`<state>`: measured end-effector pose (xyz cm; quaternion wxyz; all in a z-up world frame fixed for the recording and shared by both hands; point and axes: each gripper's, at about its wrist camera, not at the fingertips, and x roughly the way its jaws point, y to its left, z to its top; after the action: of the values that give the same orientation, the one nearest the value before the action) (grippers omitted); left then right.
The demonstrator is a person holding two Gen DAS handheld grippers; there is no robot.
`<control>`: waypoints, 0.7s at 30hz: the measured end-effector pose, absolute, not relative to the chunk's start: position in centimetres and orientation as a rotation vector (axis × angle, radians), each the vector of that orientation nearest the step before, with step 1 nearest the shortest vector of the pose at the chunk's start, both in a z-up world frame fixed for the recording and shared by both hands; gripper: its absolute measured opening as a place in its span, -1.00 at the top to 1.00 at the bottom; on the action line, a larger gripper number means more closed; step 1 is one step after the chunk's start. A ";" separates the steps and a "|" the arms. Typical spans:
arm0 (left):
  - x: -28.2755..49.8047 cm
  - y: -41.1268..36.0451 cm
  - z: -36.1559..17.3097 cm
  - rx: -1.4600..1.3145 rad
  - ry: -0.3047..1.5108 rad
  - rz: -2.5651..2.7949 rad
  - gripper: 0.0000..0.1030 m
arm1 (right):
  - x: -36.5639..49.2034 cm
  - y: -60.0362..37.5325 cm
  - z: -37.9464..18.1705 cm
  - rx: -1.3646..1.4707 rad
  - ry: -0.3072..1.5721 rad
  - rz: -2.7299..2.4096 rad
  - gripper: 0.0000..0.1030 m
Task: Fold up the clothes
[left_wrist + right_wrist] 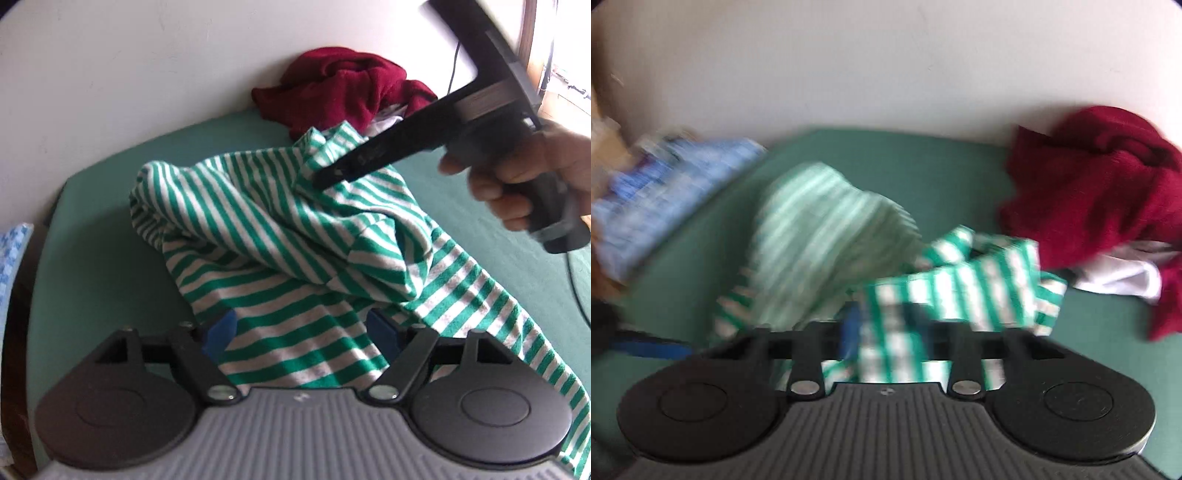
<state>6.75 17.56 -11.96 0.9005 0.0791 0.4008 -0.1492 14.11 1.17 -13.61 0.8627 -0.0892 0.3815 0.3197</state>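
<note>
A green-and-white striped shirt (295,229) lies rumpled and unfolded on the green sheet (103,229), spread from near the middle toward its near edge. One part of it is bunched and lifted into a ridge; another trails off to the right as a long strip. At the far edge, against the wall, a dark red garment (332,85) sits in a crumpled heap over a bit of white cloth (1123,277).

One striped shirt (280,236), one dark red garment (340,85), one white garment (1119,275), two grippers (299,332)
</note>
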 end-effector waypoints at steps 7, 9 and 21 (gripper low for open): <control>6.4 16.3 -9.5 0.161 0.721 -0.406 -0.47 | 14.1 -6.8 -8.2 0.191 0.714 0.630 0.93; 6.9 15.3 -9.0 0.172 0.687 -0.439 -0.57 | 13.5 -8.8 -7.3 0.252 0.687 0.620 0.93; 12.2 11.8 -13.6 0.292 0.819 -0.433 0.88 | 11.6 -8.9 -9.5 -0.027 0.697 0.475 0.81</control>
<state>12.20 11.85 -13.57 0.8844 0.1405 0.3934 -0.2081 11.62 -8.87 -9.51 0.9123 -0.0130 0.3382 0.2307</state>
